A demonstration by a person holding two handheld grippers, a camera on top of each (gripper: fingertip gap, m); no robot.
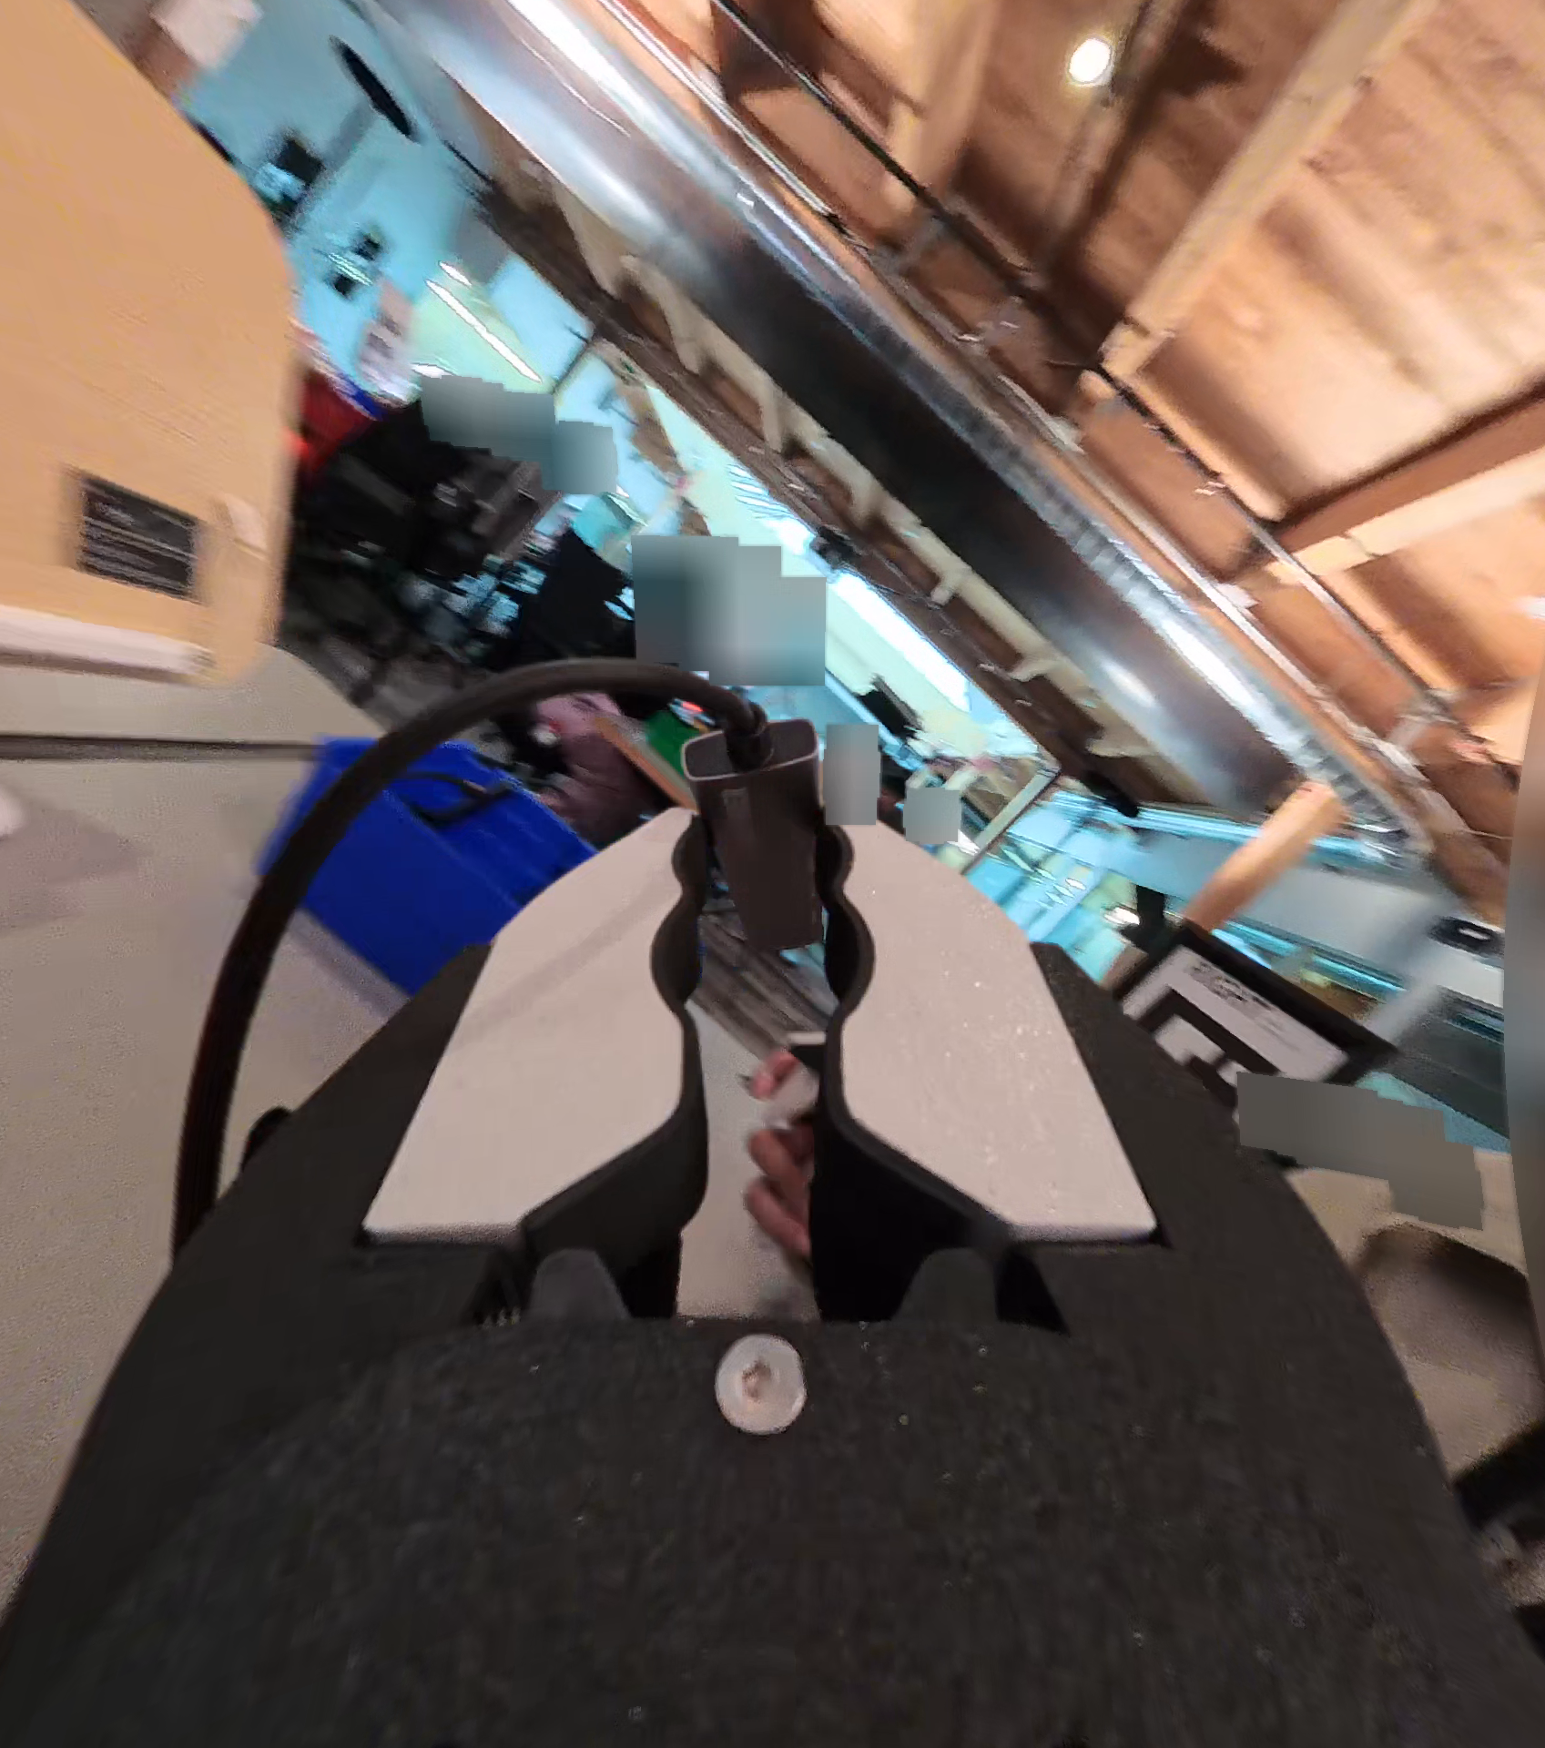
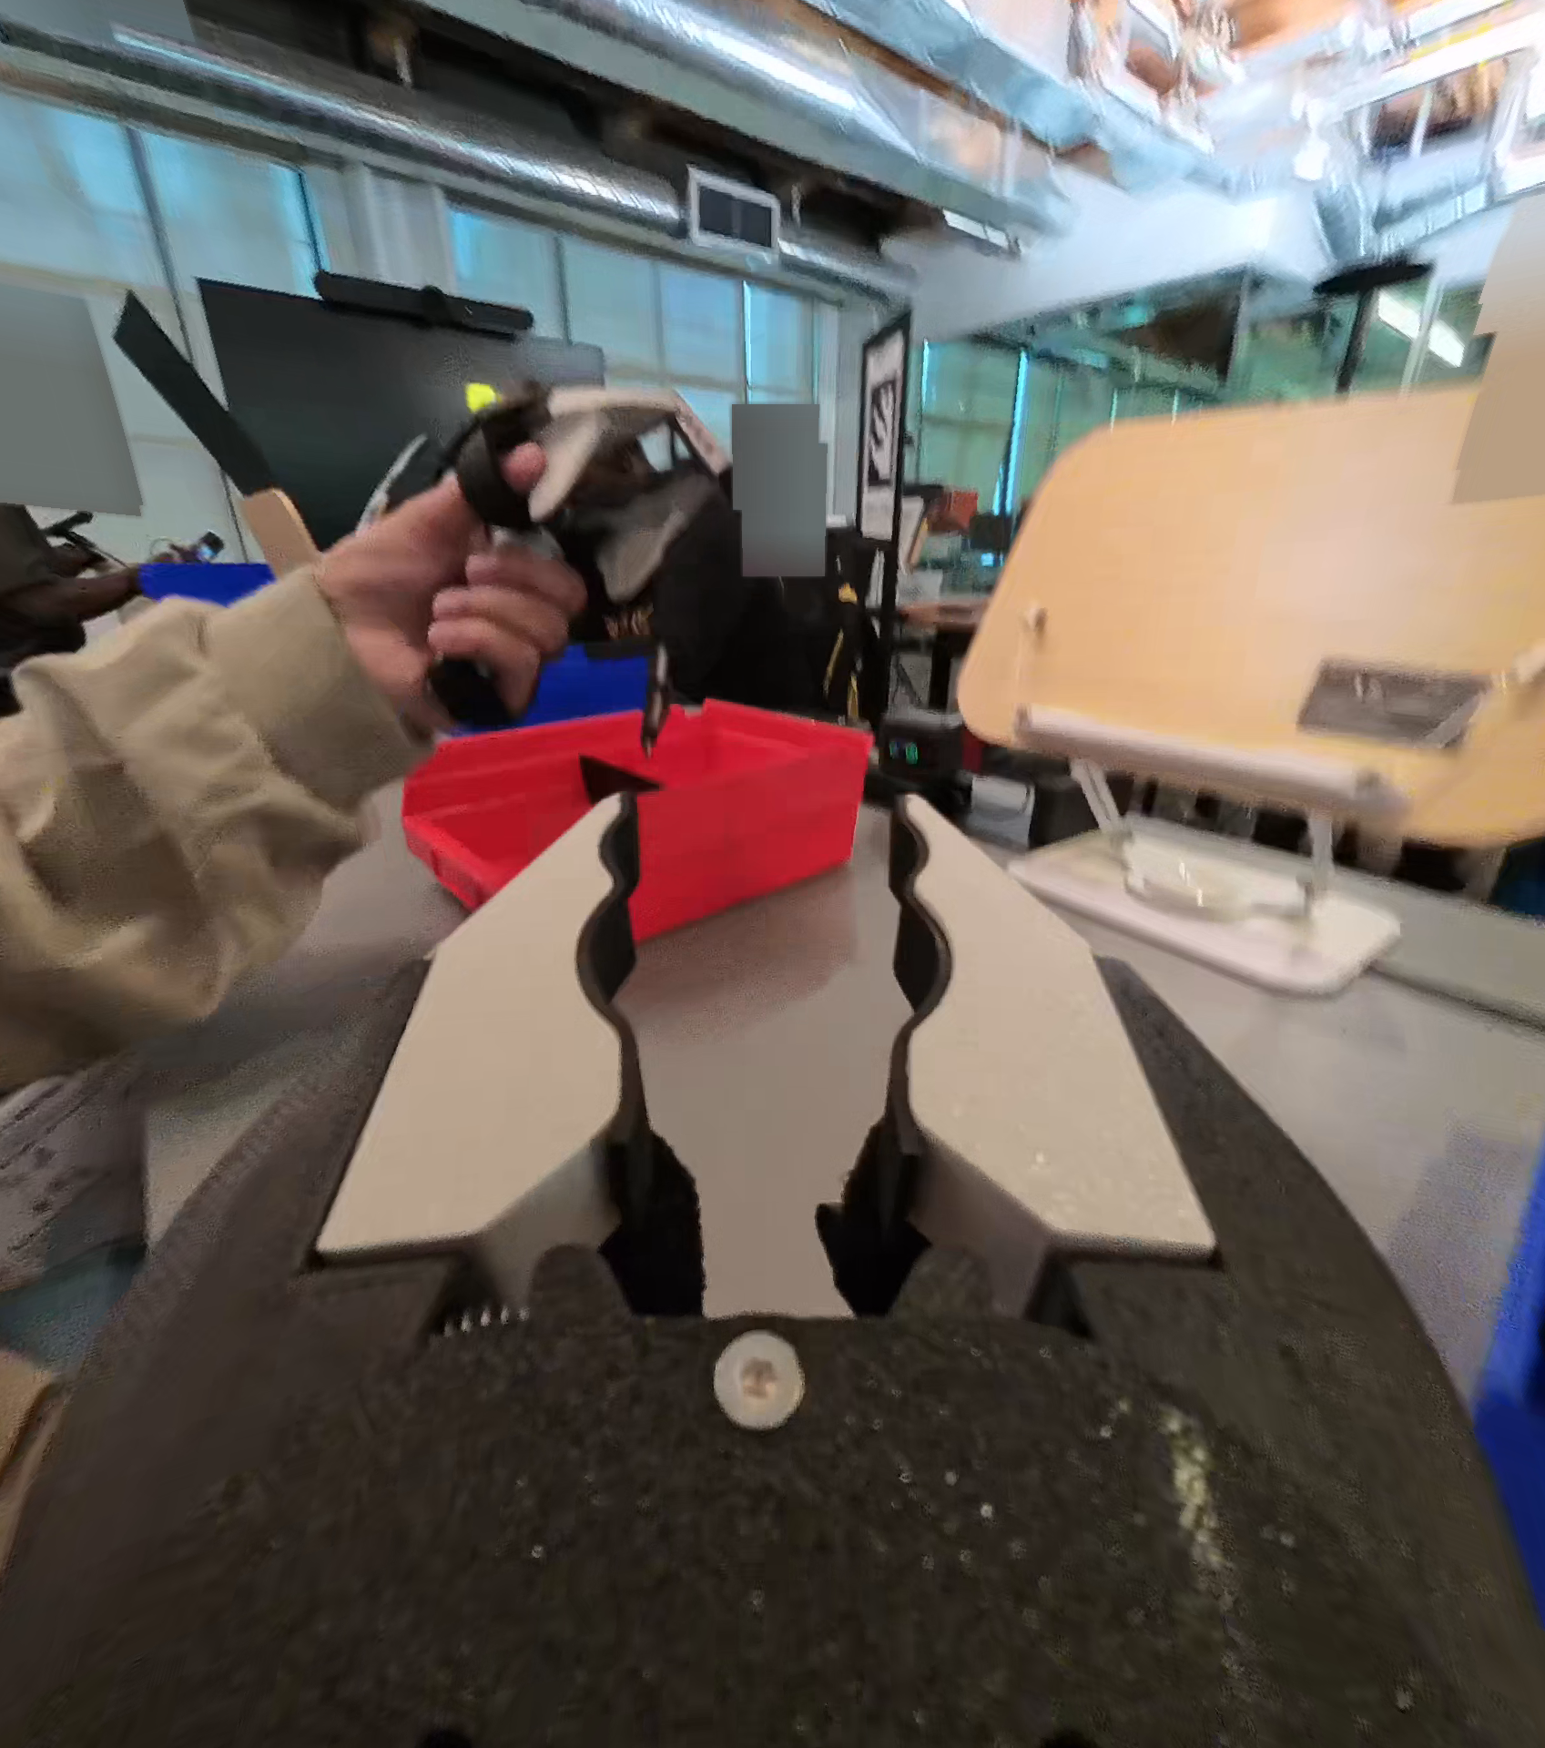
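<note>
Adapter (image 1: 764,832): centre frame, clamped upright near the fingertips of our left gripper (image 1: 761,851); we judged it light, rigid, smooth, best held across its flat sides.
Cable (image 1: 295,899): stiff, looping left.
Right gripper (image 2: 761,823): parted, empty, facing the red bin (image 2: 749,813).

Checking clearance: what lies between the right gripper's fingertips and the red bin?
In the right wrist view, only bare grey tabletop lies between the open right gripper and the red bin.

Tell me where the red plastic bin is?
Right wrist view: the red plastic bin sits on the grey table, just beyond the open right gripper.
</note>
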